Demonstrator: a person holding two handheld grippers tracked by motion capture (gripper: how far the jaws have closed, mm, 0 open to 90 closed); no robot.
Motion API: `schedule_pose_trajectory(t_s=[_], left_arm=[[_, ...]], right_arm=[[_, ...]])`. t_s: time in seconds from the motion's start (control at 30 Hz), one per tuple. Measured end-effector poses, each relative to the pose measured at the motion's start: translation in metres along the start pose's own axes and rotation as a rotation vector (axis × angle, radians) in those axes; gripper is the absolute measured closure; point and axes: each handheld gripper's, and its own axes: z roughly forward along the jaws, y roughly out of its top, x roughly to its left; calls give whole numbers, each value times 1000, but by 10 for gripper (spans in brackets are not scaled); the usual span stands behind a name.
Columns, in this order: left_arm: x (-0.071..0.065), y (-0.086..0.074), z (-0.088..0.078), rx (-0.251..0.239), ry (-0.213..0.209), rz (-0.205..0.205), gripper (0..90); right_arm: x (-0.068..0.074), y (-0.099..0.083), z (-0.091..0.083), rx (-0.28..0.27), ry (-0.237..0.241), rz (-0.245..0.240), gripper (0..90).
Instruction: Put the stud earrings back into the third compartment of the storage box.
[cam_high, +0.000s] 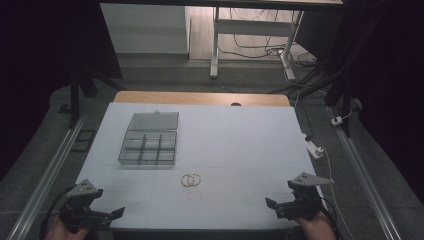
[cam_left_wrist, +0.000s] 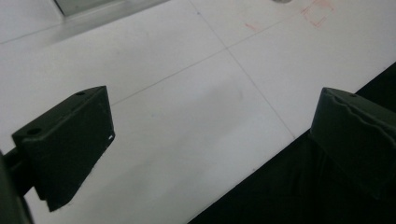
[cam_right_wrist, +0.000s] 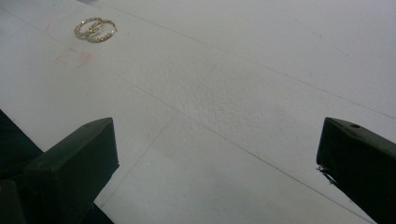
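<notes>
White table, gold rings well ahead of right gripper's spread jaws

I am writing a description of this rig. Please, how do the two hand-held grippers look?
Both the left gripper and the right gripper are black, and each carries a grey three-cornered plate on top. Their fingers are thick, blocky black pieces with small screw holes. The inner face of one left finger looks wavy. A dark cable trails from each gripper.

Organizer box contents too small to tell; hands cut off by bottom edge.
</notes>
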Motion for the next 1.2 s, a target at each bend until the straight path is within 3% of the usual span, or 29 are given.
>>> schedule_pose_trajectory(t_s=[0.7, 1.07, 1.2], left_arm=[[-9, 13, 7, -24, -27, 50, 0], [-14, 26, 22, -19, -86, 105, 0], [-12, 30, 27, -38, -120, 104, 0]], right_arm=[[1, 0, 1, 9, -3, -10, 0], [1, 0, 1, 13, 0, -11, 0], [1, 1, 2, 18, 2, -16, 0]])
